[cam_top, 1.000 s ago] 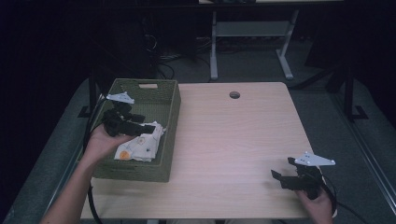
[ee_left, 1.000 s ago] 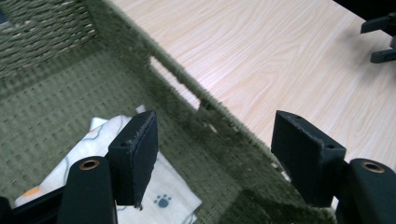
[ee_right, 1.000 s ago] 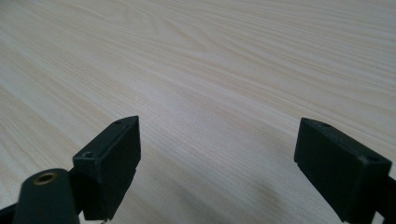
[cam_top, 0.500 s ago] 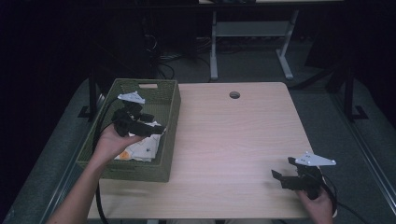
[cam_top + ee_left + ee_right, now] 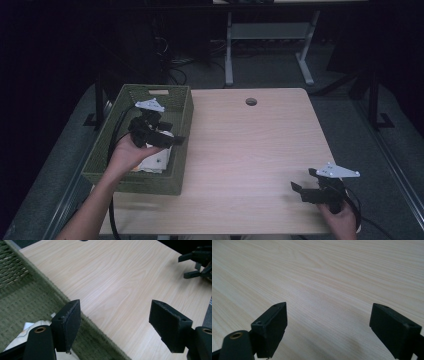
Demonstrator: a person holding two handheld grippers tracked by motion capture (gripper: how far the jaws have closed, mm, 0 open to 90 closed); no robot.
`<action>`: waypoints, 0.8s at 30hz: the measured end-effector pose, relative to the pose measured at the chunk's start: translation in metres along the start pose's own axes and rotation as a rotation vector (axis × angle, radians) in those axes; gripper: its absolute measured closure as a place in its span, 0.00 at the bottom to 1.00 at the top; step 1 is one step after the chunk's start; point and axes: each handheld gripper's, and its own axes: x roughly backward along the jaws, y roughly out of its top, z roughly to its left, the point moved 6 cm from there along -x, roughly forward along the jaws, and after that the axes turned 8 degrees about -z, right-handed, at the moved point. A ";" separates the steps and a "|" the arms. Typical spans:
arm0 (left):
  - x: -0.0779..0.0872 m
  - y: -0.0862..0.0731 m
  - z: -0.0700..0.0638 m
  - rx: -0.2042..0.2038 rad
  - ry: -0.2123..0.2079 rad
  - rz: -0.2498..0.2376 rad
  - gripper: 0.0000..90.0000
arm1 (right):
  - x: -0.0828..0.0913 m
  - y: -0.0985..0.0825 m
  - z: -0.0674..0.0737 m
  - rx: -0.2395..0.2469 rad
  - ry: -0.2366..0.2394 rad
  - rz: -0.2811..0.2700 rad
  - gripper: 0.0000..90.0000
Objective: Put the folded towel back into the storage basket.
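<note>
Up close, the surface (image 5: 250, 150) is pale wood-grain laminate, smooth, with rounded corners and a small round dark hole (image 5: 251, 101) near its far edge. On its left end sits a basket (image 5: 177, 107), rectangular and olive green, woven in a tight ribbed pattern, with a slot handle cut into its far wall. From the left gripper view the weave shows as fine cords, and the basket's rim runs as a thick braided edge between the green floor and the bare wood.

Inside the basket lies something white (image 5: 155, 161) with a crumpled, soft look, with a touch of orange at one edge; I cannot tell what it is. The left hand (image 5: 127, 152) covers part of it.

The left gripper (image 5: 170, 139) is held over the basket's right side, its black jaws standing wide apart with nothing between them; one reaches just past the rim. The jaws are blocky, with matte, slightly rough faces. A grey three-cornered plate sits on its top, and a dark cable trails back over the basket's near wall.

The right gripper (image 5: 304, 184) rests low at the near right corner of the surface, well apart from the basket, jaws likewise spread and empty over bare wood.

Beyond the surface the room is dark: grey frame legs (image 5: 265, 45), cables on the floor.
</note>
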 end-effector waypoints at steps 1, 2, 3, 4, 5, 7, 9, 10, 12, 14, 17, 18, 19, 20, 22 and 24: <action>-0.001 0.001 -0.002 -0.001 0.000 0.000 0.29 | 0.000 0.000 0.000 0.000 0.000 0.000 0.16; -0.002 0.001 -0.003 0.003 -0.001 -0.001 0.29 | 0.000 0.000 0.000 0.000 0.000 0.000 0.16; -0.003 0.001 -0.003 -0.007 -0.002 0.005 0.29 | 0.000 0.000 0.000 0.000 0.000 -0.001 0.16; -0.004 0.002 -0.005 -0.002 -0.002 -0.001 0.28 | 0.000 0.000 0.000 0.000 0.000 -0.002 0.16; -0.005 0.002 -0.005 -0.007 -0.003 0.006 0.28 | 0.000 0.000 0.000 0.000 0.000 -0.001 0.16; -0.007 0.003 -0.008 -0.006 -0.007 0.003 0.28 | 0.000 0.000 0.000 -0.001 -0.001 -0.002 0.16; -0.010 0.004 -0.011 -0.015 -0.012 0.005 0.27 | 0.000 0.000 0.000 0.002 0.000 -0.001 0.16; -0.011 0.005 -0.013 -0.010 -0.014 0.002 0.27 | 0.000 0.000 0.000 0.002 -0.001 0.000 0.16; -0.012 0.005 -0.015 -0.013 -0.017 0.001 0.27 | 0.000 0.000 0.000 0.000 -0.001 0.000 0.16; -0.014 0.007 -0.018 -0.011 -0.021 -0.003 0.27 | 0.000 0.000 0.000 0.000 -0.001 -0.002 0.16; -0.017 0.009 -0.021 -0.009 -0.021 -0.009 0.27 | 0.000 0.000 0.000 0.002 0.000 -0.001 0.16; -0.018 0.009 -0.023 -0.010 -0.025 -0.010 0.27 | 0.000 0.000 0.000 0.003 0.000 -0.002 0.16; -0.019 0.010 -0.025 -0.008 -0.027 -0.014 0.27 | 0.000 0.000 0.000 0.003 0.000 -0.002 0.16; -0.021 0.010 -0.026 -0.006 -0.029 -0.013 0.27 | 0.000 0.000 0.000 0.003 0.000 -0.002 0.16; -0.024 0.011 -0.029 -0.011 -0.033 -0.016 0.27 | 0.000 0.000 -0.001 0.003 0.000 -0.002 0.16; -0.027 0.011 -0.032 -0.007 -0.036 -0.019 0.27 | 0.000 0.001 -0.001 0.002 0.000 -0.002 0.16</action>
